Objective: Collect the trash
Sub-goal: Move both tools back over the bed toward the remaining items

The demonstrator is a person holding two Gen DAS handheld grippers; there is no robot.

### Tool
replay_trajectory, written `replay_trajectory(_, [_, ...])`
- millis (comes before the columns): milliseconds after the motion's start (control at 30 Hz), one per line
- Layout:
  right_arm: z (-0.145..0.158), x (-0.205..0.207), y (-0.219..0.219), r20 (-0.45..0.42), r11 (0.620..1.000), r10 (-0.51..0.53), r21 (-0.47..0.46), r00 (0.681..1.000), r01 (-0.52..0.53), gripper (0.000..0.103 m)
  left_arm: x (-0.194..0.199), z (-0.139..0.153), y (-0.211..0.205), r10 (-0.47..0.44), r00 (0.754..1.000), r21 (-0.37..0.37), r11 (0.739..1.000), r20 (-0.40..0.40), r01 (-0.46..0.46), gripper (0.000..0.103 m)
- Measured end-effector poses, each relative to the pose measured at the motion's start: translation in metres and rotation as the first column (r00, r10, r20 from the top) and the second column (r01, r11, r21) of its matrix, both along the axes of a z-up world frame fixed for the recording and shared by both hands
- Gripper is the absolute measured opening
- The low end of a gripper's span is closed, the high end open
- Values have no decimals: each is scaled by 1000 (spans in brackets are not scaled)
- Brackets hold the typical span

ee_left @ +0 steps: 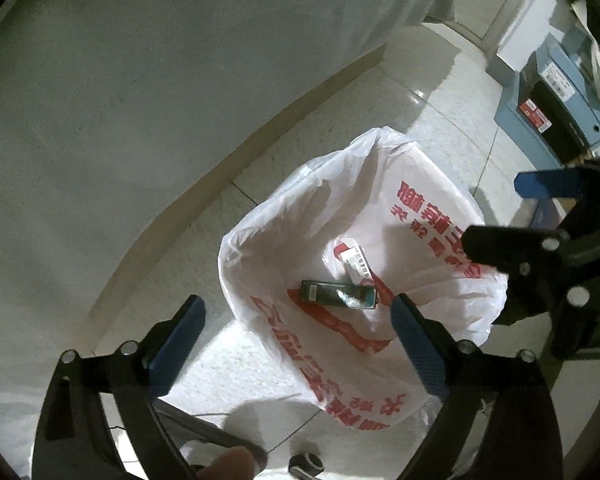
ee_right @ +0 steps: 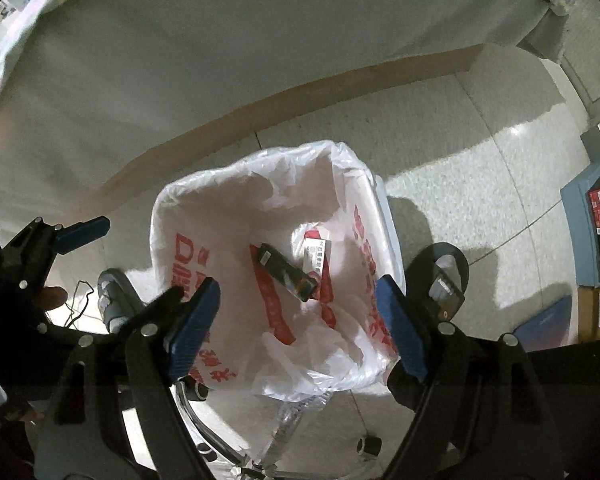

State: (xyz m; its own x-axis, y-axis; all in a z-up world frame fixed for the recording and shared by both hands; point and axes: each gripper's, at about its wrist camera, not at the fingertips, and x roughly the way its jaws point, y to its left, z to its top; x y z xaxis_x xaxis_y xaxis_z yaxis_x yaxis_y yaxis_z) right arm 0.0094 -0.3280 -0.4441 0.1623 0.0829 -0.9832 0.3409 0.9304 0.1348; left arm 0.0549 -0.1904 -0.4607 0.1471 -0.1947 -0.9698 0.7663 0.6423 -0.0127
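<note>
1. We hold both tongs over the bin bag [ee_right: 268, 264], a white plastic liner with red print stretched over a bin on the tiled floor [ee_right: 480, 184], close to the pale wall.
2. The left gripper [ee_left: 296, 344] stands wide, with nothing between its blue pads; in its own view the bag's mouth lies between and beyond the fingers.
3. The right gripper [ee_right: 296, 328] is also spread wide and empty, pointing down into the bag.
4. The trash sits at the bottom of the liner: a dark flat box [ee_right: 286, 276] and, touching it on its far right, a small white and red packet [ee_right: 316, 254].
5. We judge the drop-off step to be done, since both pieces rest inside and neither tong grips anything.
6. The next move, as we see it, calls for lifting both tongs clear of the bag's rim without snagging the thin plastic, then looking for more litter; none shows on the visible floor, only feet in sandals [ee_right: 444, 280] and stacked boxes [ee_right: 596, 232] at the far right.
</note>
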Motion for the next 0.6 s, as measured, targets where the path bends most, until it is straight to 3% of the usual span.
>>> replay_trajectory(400, [32,-11,3,74,1000,-5,-21,997,7,80,2,31,11,30,999,-35,999,44,-29,95])
replay_trajectory(600, [68,-16,8,150,998,-2,-61,989,12,81,4,60,23,75,991,-80,995,108,-66,95])
